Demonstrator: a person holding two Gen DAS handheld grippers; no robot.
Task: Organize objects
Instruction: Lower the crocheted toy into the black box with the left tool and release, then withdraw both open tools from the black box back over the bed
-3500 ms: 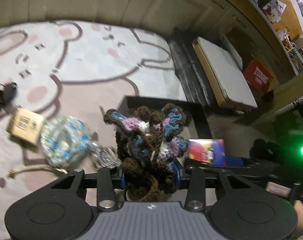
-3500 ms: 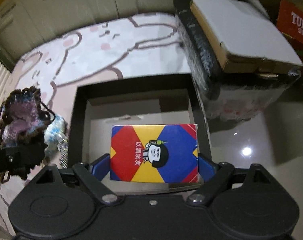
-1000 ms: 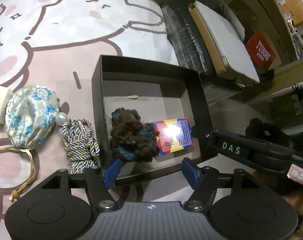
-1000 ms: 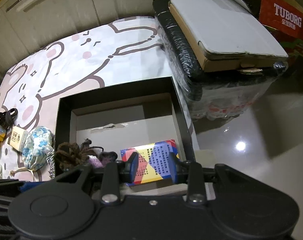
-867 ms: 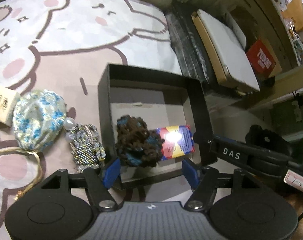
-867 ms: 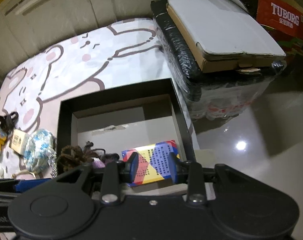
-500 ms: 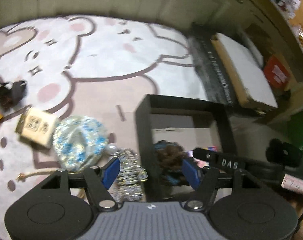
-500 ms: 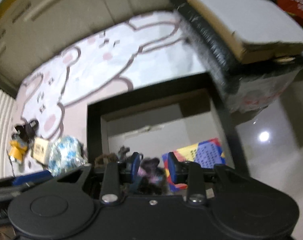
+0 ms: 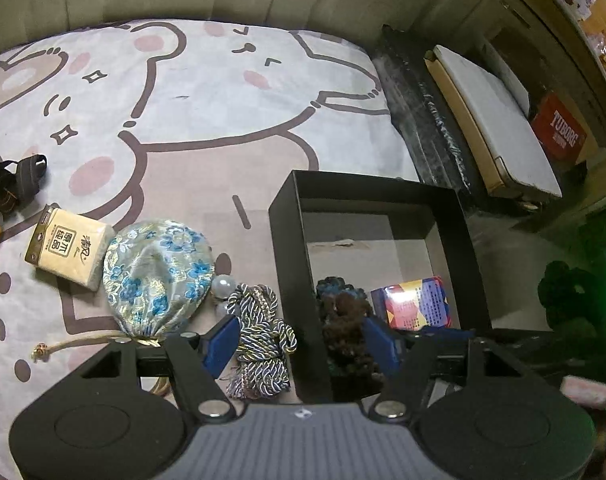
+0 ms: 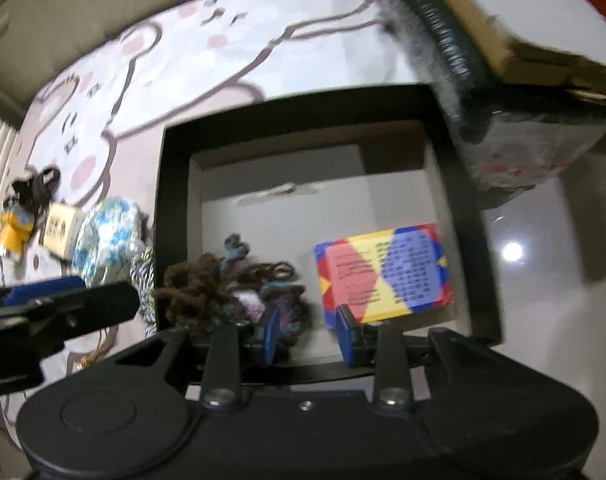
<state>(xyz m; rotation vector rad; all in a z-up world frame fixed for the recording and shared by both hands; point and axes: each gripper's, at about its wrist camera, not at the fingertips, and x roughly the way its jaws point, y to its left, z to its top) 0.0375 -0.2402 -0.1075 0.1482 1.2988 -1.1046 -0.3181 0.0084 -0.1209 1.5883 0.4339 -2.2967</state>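
Observation:
A black open box (image 9: 289,240) (image 10: 175,216) stands on the rug. Inside it lie a brown, blue and purple crochet piece (image 9: 345,316) (image 10: 223,292) and a red, yellow and blue card box (image 9: 417,306) (image 10: 387,272). My left gripper (image 9: 299,344) is open and empty, straddling the box's left wall, with a blue-white braided cord (image 9: 263,332) by its left finger. It also shows as a dark arm (image 10: 63,308) in the right wrist view. My right gripper (image 10: 309,332) hangs above the box's near edge, jaws almost together with nothing between them.
On the bear-patterned rug (image 9: 207,92), left of the box, lie a blue floral pouch (image 9: 159,276), a tissue pack (image 9: 69,248) and a black strap (image 9: 17,176). A wrapped black bundle topped by a flat carton (image 9: 491,120) stands at the right. Glossy floor (image 10: 543,264) borders the box.
The crochet piece and the card box, once gripped, now lie in the box. My left gripper has swung left towards the cord and pouch. My right gripper has sunk closer to the box.

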